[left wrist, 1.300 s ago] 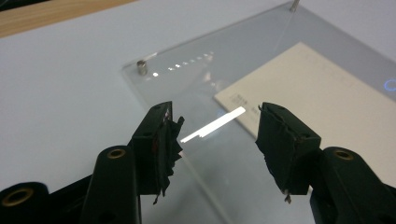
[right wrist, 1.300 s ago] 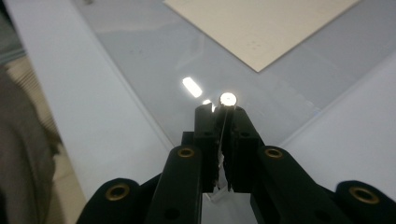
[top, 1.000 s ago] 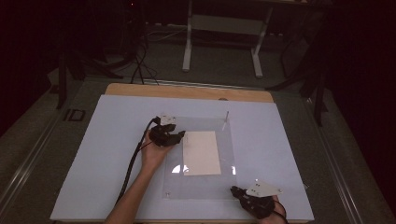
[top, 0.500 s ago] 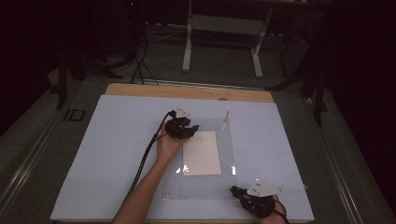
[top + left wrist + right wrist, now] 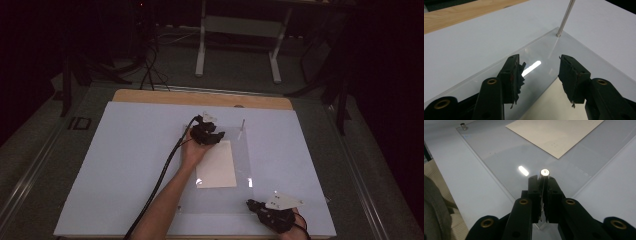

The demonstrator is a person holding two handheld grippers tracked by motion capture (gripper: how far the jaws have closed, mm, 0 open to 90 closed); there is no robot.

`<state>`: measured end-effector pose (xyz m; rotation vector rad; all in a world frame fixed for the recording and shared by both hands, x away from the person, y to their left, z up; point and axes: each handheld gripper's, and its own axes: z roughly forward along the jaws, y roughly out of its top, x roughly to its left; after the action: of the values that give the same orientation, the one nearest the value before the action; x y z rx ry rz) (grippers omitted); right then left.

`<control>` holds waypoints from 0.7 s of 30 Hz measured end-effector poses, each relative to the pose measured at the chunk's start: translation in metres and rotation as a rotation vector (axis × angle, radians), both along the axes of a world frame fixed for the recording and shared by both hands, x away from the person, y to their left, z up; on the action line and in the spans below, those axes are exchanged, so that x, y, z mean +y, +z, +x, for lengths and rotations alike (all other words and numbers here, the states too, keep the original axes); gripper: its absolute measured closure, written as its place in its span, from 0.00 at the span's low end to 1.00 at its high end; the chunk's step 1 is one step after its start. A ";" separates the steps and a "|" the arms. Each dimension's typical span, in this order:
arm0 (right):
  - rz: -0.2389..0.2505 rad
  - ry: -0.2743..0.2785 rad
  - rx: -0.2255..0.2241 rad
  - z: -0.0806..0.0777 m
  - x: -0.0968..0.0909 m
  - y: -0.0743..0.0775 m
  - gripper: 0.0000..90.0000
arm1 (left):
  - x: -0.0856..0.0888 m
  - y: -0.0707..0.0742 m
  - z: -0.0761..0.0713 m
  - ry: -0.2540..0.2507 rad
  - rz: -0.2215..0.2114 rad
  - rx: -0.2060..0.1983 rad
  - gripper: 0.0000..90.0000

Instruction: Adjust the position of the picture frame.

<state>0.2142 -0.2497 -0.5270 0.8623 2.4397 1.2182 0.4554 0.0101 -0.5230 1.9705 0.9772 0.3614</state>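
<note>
A clear acrylic sheet [image 5: 240, 200] lies on the white tabletop [image 5: 125, 165], with a pale sheet of paper [image 5: 216, 165] at its middle. My left gripper [image 5: 209, 133] hovers over the sheet's far edge, open; its jaws have just been closing a little with nothing between them [image 5: 540, 72]. A thin metal post [image 5: 565, 18] stands at the far right corner just ahead of it. At the near right corner my right gripper [image 5: 254, 204] is shut on a short metal pin [image 5: 545, 172], whose shiny top shows between the fingertips.
Another short post [image 5: 463, 126] stands at a further corner of the acrylic sheet [image 5: 499, 147]. A wooden strip [image 5: 200, 97] borders the table's far edge. The left gripper's cable [image 5: 160, 180] trails along the forearm. A metal frame [image 5: 240, 30] stands on the floor beyond.
My left gripper has moved right and slightly away along the sheet's far edge, toward the far right post. The right gripper has stayed at the near right corner.
</note>
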 end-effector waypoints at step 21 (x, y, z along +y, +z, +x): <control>0.038 0.005 0.021 0.002 -0.003 -0.002 0.94 | -0.072 0.001 0.037 -0.049 -0.058 0.010 0.59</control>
<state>0.2161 -0.2526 -0.5286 0.8846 2.4437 1.2671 0.4921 -0.0623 -0.5224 1.9419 0.9341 0.2937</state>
